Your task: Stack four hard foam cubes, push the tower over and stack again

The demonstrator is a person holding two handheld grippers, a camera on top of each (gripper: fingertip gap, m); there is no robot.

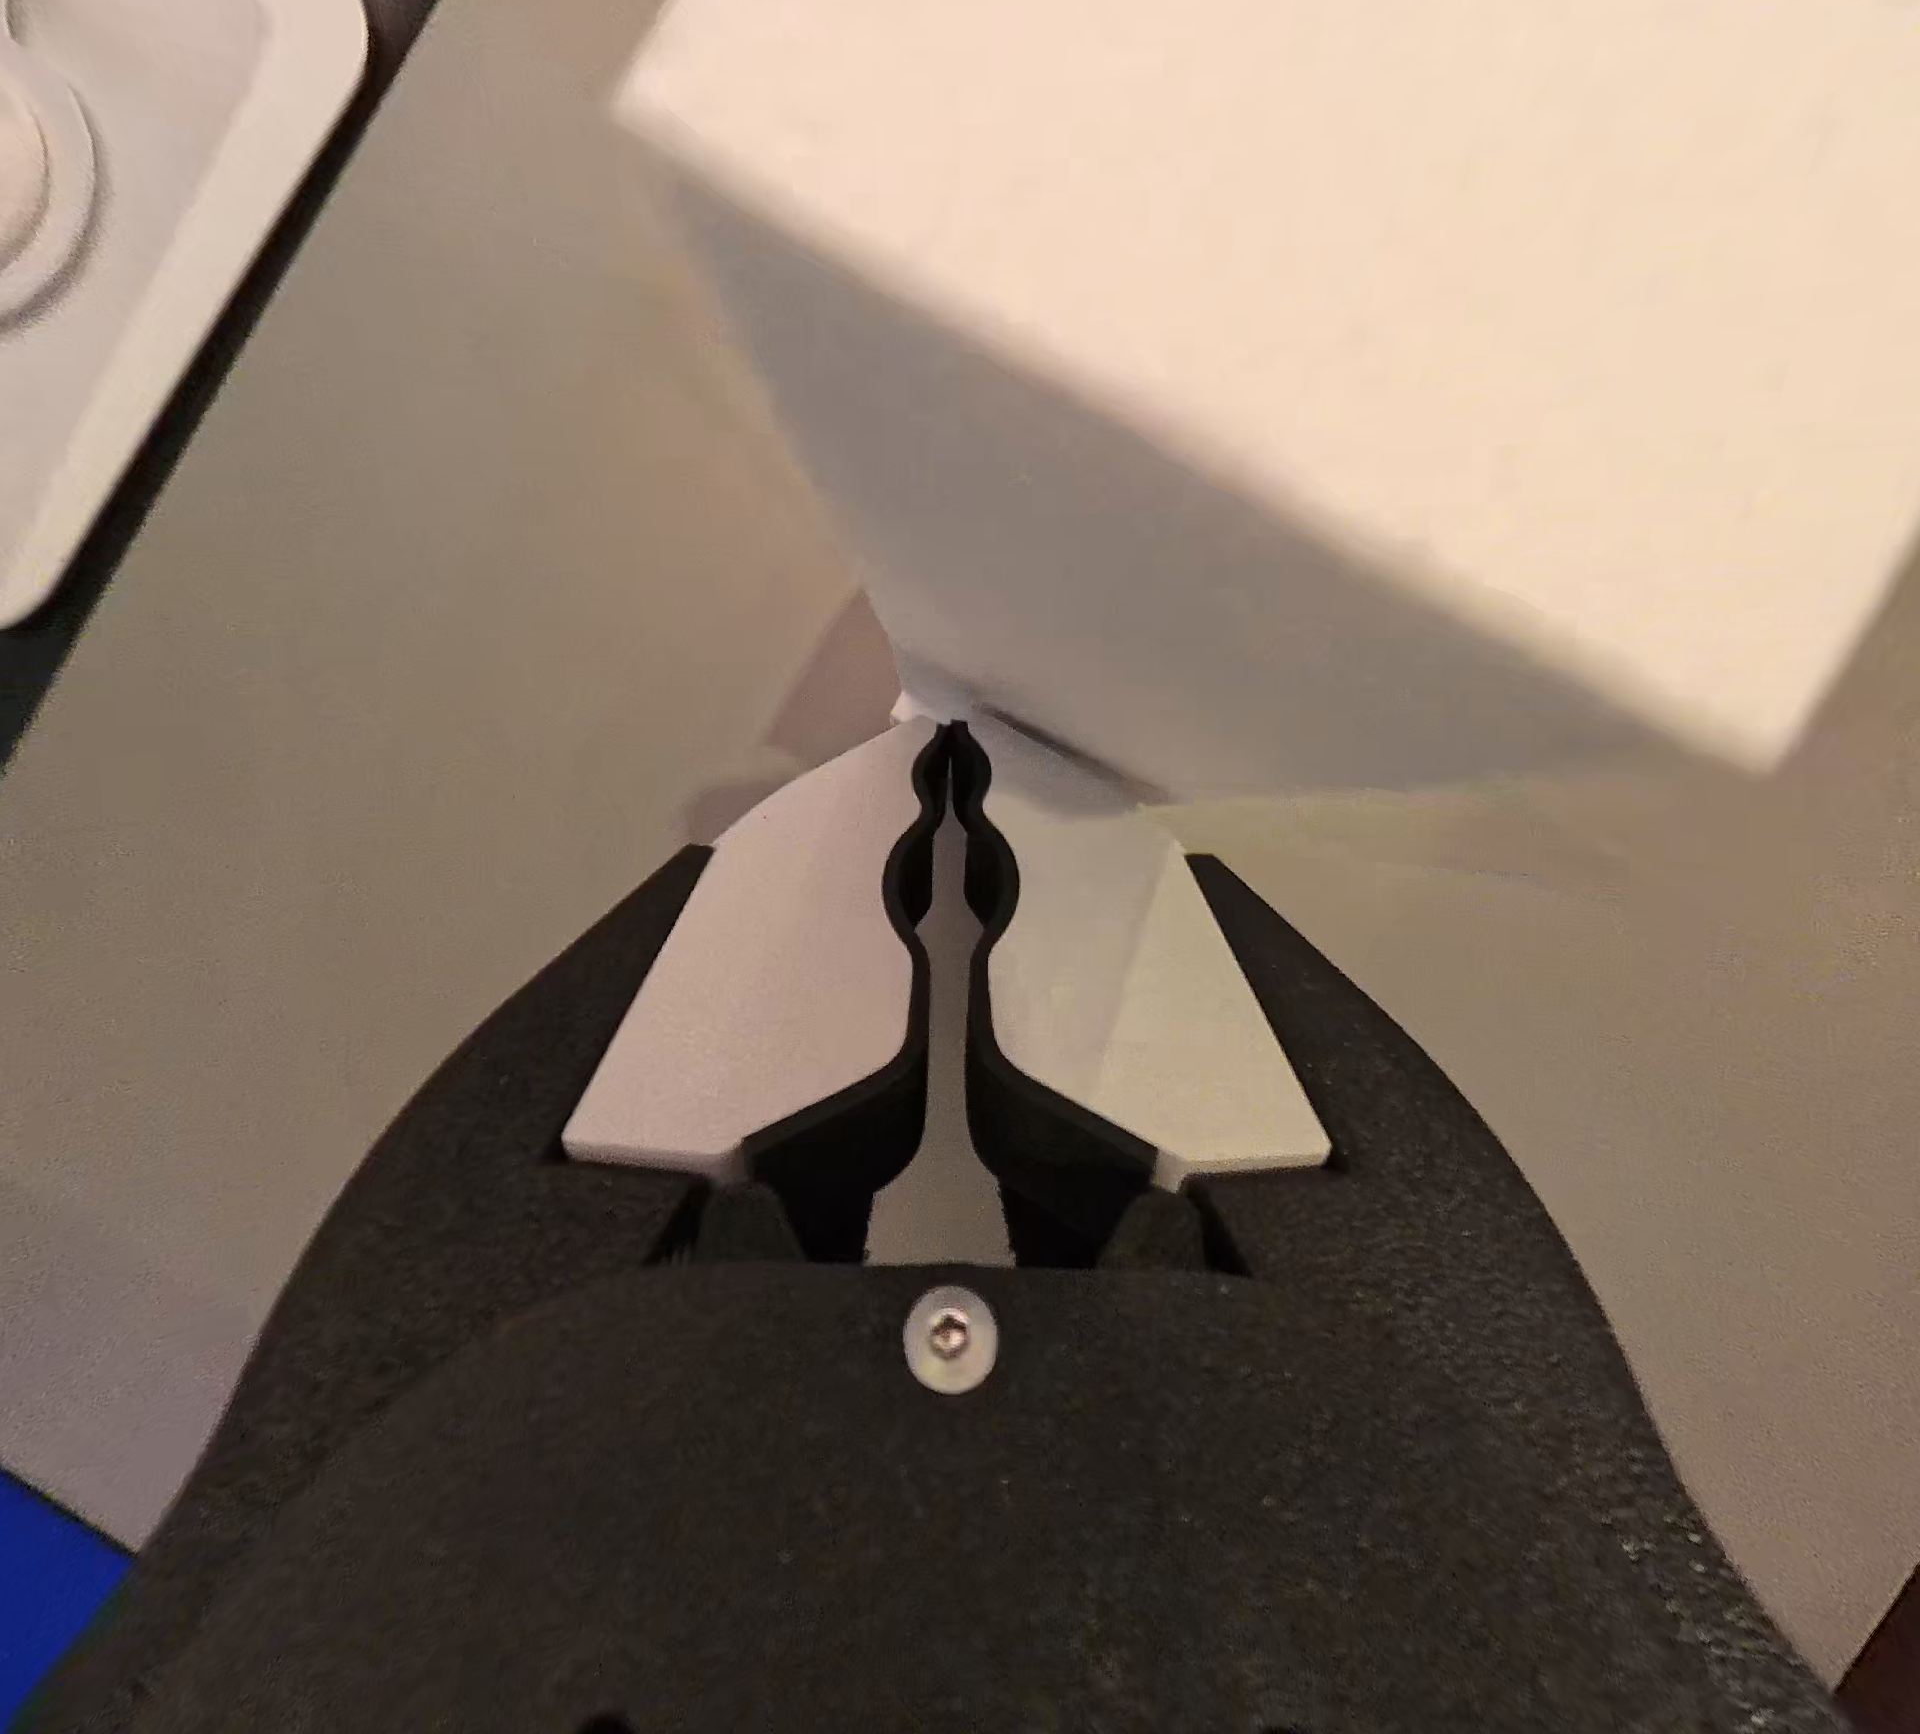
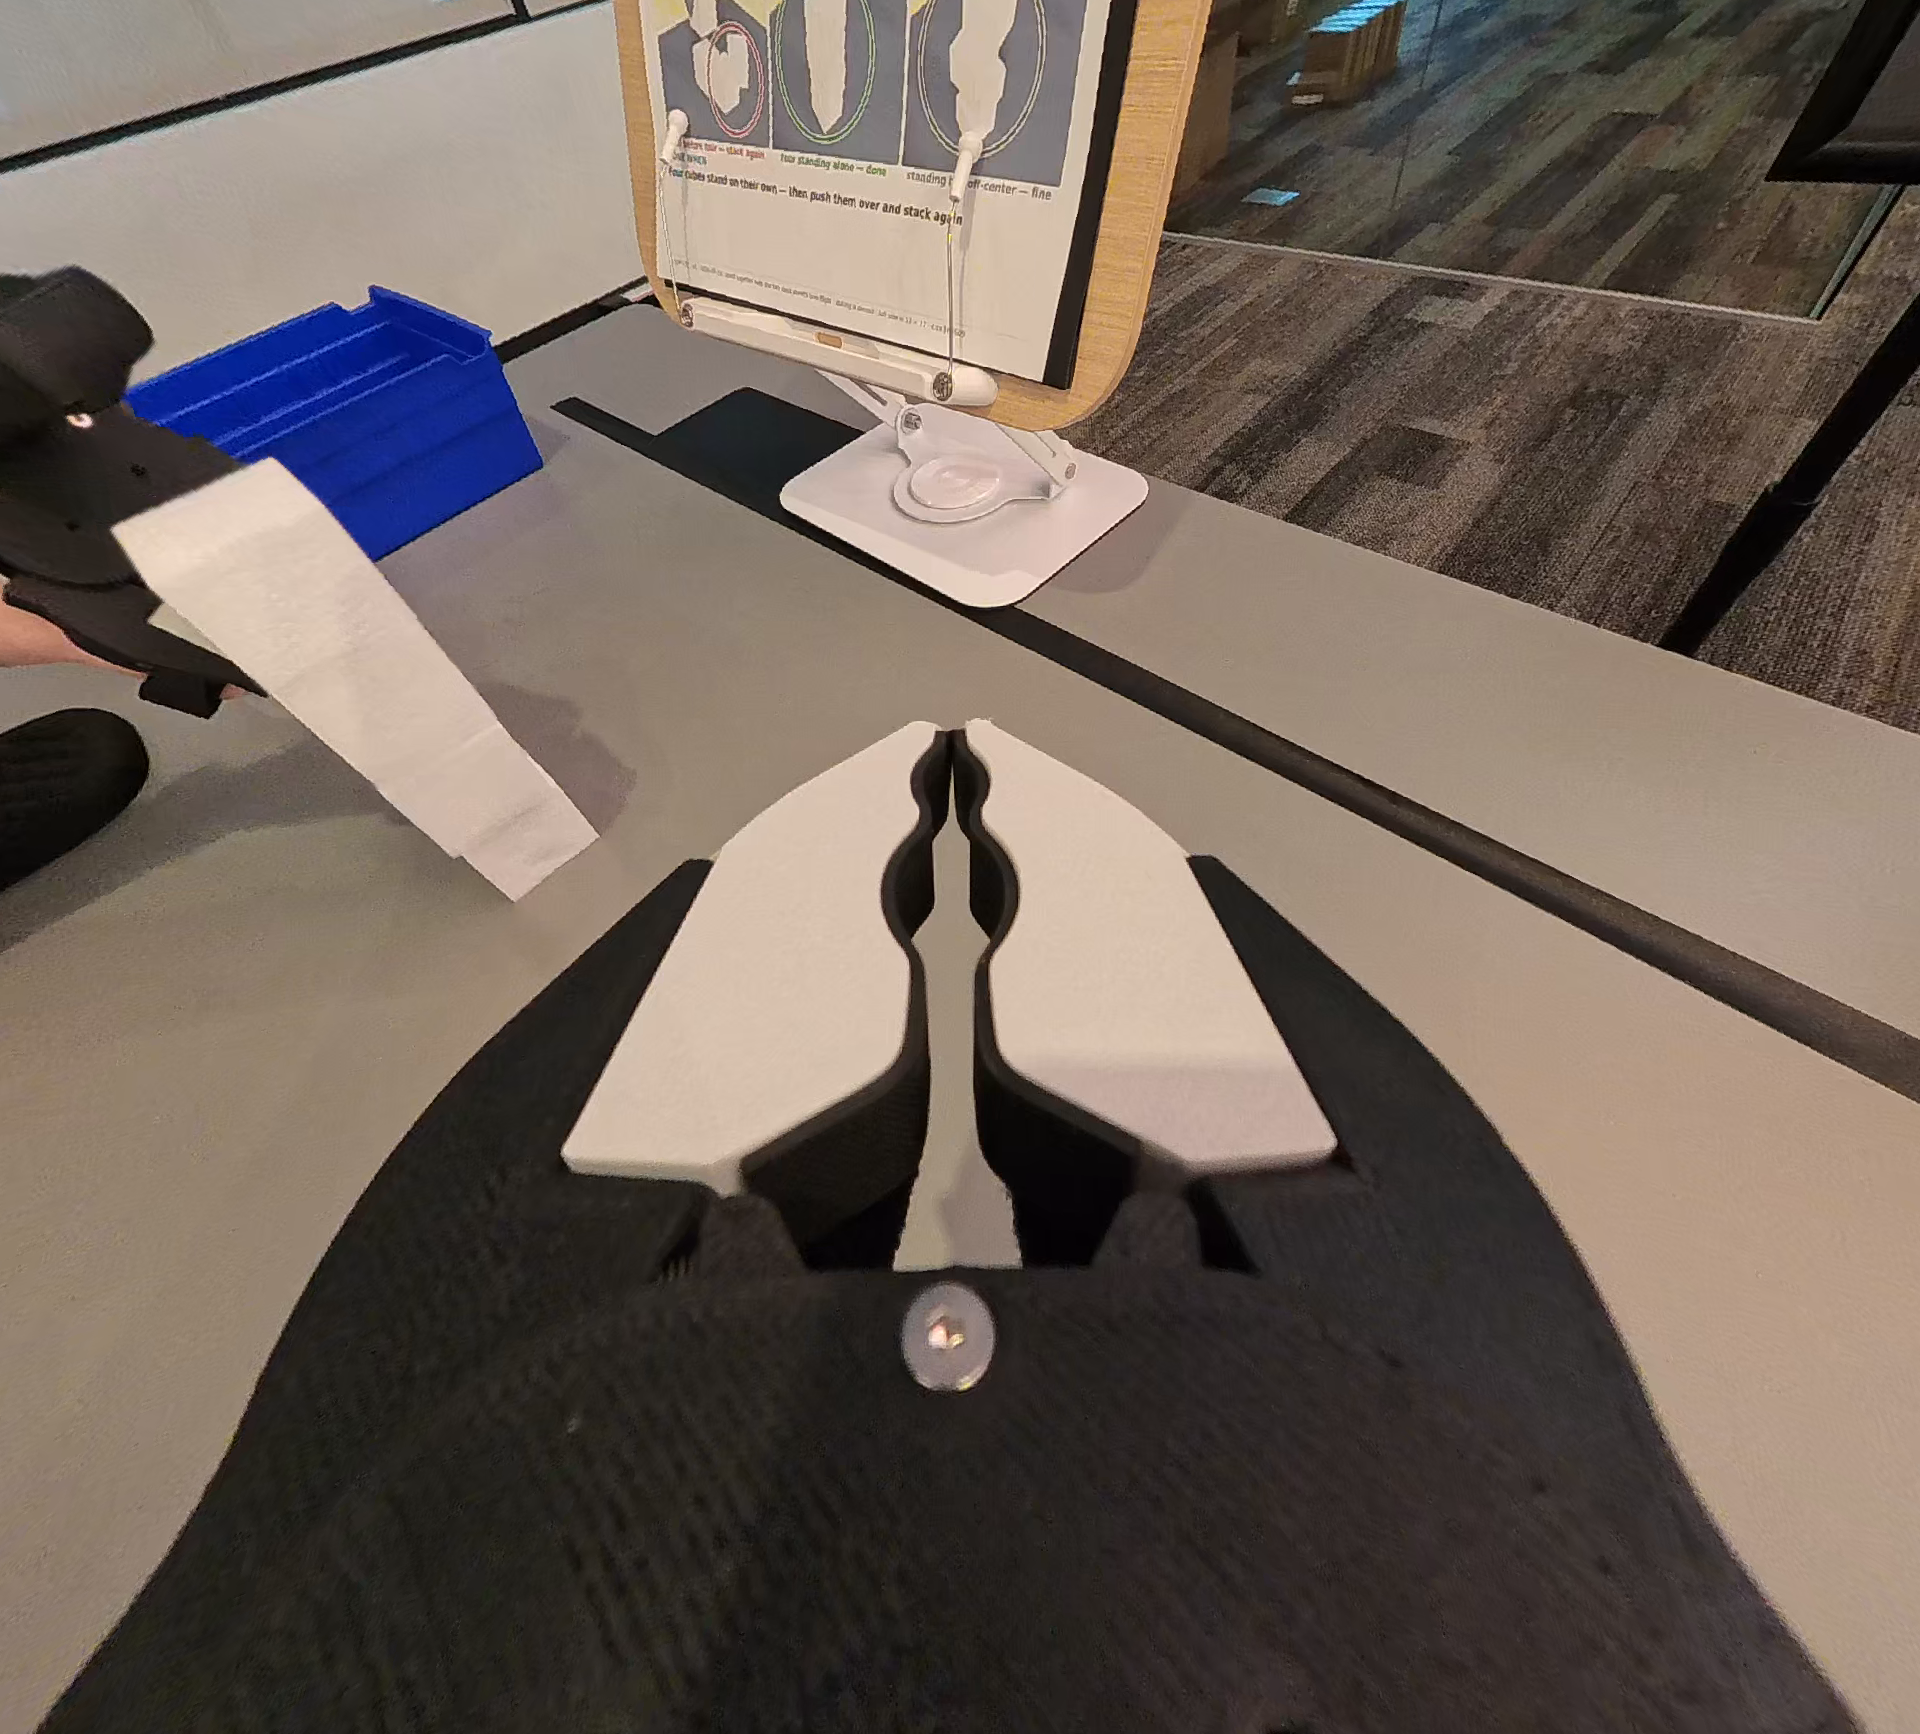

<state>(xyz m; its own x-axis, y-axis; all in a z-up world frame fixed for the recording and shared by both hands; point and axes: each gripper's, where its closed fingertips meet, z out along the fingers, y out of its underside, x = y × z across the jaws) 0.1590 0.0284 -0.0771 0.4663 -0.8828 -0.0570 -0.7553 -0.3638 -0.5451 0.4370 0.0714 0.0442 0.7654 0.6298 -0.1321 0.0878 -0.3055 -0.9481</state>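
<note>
Foam cubes (image 2: pixel 343 666): white, four in a toppling column, leaning away from the blue bin (image 2: pixel 343 406), lowest corner on the grey bench (image 2: pixel 1351 749). Left hand-held gripper (image 1: pixel 951 728): clenched, tips pressed to the column, grasping nothing. Right hand-held gripper (image 2: pixel 954 728): clenched, empty, near the column on the side away from the bin. Handling, judged: light, stiff, matt, grippy, easily dented. Take each cube across two opposite flat faces, mid-height.
</note>
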